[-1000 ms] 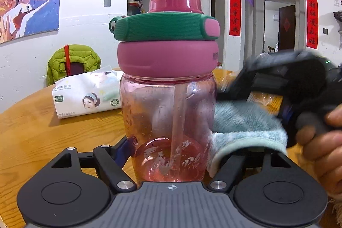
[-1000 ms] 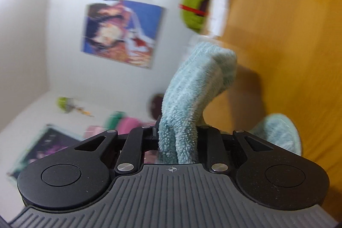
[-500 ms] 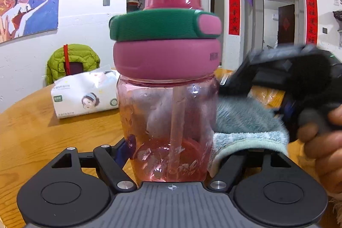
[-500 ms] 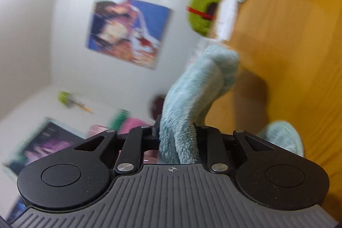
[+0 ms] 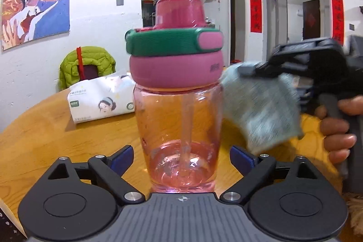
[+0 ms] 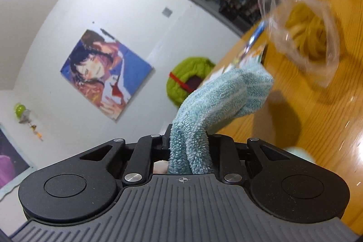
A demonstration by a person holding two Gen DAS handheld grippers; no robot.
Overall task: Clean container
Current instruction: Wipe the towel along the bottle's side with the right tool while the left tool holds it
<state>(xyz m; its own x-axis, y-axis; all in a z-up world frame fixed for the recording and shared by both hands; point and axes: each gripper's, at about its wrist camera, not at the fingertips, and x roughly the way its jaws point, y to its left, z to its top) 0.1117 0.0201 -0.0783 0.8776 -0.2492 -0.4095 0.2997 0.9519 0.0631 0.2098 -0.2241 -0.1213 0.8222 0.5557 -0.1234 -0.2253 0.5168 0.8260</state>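
Since the earlier frames the left gripper [image 5: 181,157] has let go of the translucent pink plastic bottle with the pink-and-green lid [image 5: 178,92] — its blue-padded fingers [image 5: 123,157], formerly pressed against the bottle's sides, now stand wide apart with clear gaps on both sides. Bottle stands upright on the round wooden surface [image 5: 40,140], between the open jaws, touching neither pad. Inner straw visible; droplets at the base.

Light-blue fluffy cloth [image 5: 263,110] has lifted from low beside the bottle to the level of the lid's rim, just right of it; motion-blurred, so contact with the bottle cannot be judged. Right gripper [image 6: 190,146] — jaws clamped together on the cloth [image 6: 217,101], which bulges forward and droops over. A hand [image 5: 338,128] grips the black handle in the left wrist view.

Other items: white tissue pack with a printed face [image 5: 102,101] behind and left of the bottle; clear plastic bag of yellow contents [image 6: 308,37], blurred, on the surface in the right wrist view.
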